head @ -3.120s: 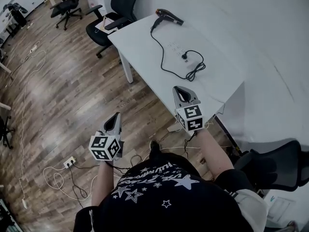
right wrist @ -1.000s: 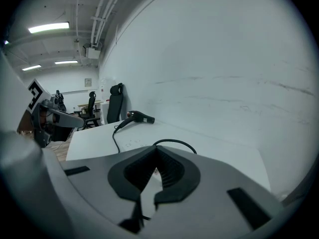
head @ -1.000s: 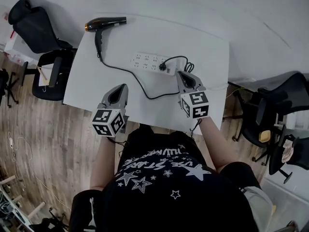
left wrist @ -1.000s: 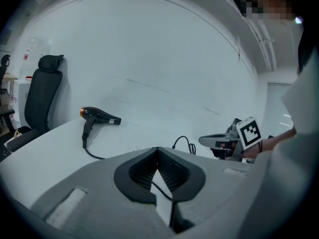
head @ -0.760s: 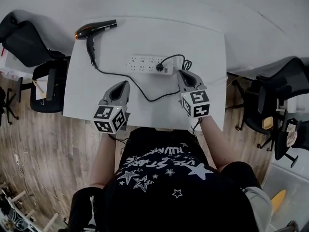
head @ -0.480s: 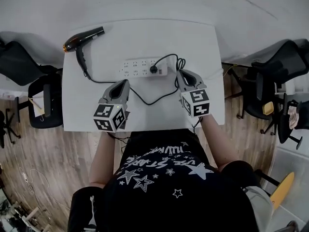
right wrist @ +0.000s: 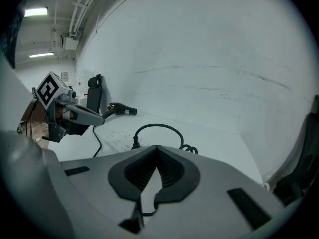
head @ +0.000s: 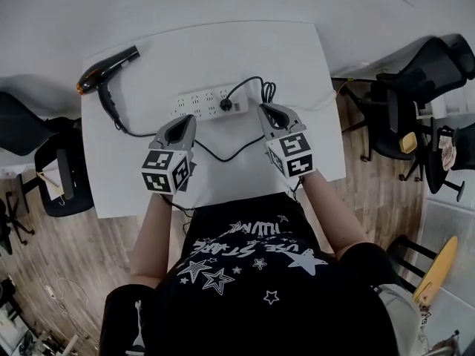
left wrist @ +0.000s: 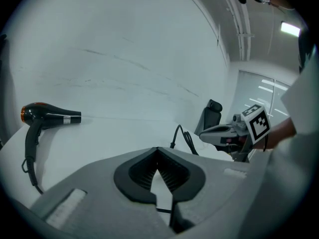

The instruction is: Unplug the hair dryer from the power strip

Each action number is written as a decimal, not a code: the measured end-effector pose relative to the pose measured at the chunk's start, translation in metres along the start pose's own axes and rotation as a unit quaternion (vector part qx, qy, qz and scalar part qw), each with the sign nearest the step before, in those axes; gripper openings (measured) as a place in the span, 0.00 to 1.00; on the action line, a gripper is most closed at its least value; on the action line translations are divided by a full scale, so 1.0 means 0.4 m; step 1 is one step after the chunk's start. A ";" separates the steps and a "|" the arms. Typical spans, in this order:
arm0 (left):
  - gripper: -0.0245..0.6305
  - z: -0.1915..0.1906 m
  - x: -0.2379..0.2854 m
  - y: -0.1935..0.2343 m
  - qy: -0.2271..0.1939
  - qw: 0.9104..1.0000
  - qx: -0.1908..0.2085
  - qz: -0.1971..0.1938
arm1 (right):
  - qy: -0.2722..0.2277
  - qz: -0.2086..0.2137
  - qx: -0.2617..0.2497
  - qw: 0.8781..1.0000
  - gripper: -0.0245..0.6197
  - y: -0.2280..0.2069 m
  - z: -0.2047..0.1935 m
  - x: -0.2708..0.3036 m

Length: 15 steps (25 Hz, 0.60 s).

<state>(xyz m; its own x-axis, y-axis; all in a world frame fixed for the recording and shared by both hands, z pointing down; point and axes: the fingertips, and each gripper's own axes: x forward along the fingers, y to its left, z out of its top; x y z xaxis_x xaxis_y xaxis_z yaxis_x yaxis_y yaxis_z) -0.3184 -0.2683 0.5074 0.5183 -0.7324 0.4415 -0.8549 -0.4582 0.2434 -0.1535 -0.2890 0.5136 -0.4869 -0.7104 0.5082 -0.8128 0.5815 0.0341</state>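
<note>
A black hair dryer point(head: 104, 69) with an orange tip lies at the far left corner of the white table point(head: 297, 58). Its cord point(head: 223, 153) runs to a black plug point(head: 226, 104) seated in the white power strip point(head: 204, 104). My left gripper point(head: 184, 122) hovers just in front of the strip, shut and empty. On the other side, my right gripper point(head: 266, 110) is shut on nothing, near the strip's right end and the coiled cord. The left gripper view shows the dryer point(left wrist: 47, 117) and the meeting tips of that gripper point(left wrist: 157, 149). The right gripper view shows the plug point(right wrist: 135, 143) beyond the right gripper point(right wrist: 157, 147).
Black office chairs stand right of the table point(head: 423, 61) and left of it point(head: 33, 136). A white wall runs behind the table. Wooden floor point(head: 67, 258) lies to both sides. The person stands against the table's near edge.
The left gripper has moved forward over the table toward the power strip and dipped. The right gripper has barely shifted. Both stayed shut.
</note>
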 end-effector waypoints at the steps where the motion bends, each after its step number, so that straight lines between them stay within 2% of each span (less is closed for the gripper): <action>1: 0.05 -0.003 0.009 0.000 0.003 1.000 0.000 -0.003 | 0.001 0.003 -0.001 1.000 0.05 0.006 -0.001 0.004; 15: 0.05 -0.054 0.101 0.027 0.050 0.999 -0.005 0.001 | 0.035 0.046 -0.006 0.998 0.05 0.059 -0.015 0.085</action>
<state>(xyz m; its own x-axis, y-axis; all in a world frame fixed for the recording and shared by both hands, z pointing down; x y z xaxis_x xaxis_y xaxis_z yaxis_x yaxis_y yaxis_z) -0.3074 -0.2922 0.5464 0.5120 -0.6789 0.5263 -0.8564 -0.4512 0.2512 -0.1872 -0.2971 0.5370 -0.5353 -0.6244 0.5688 -0.7616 0.6480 -0.0054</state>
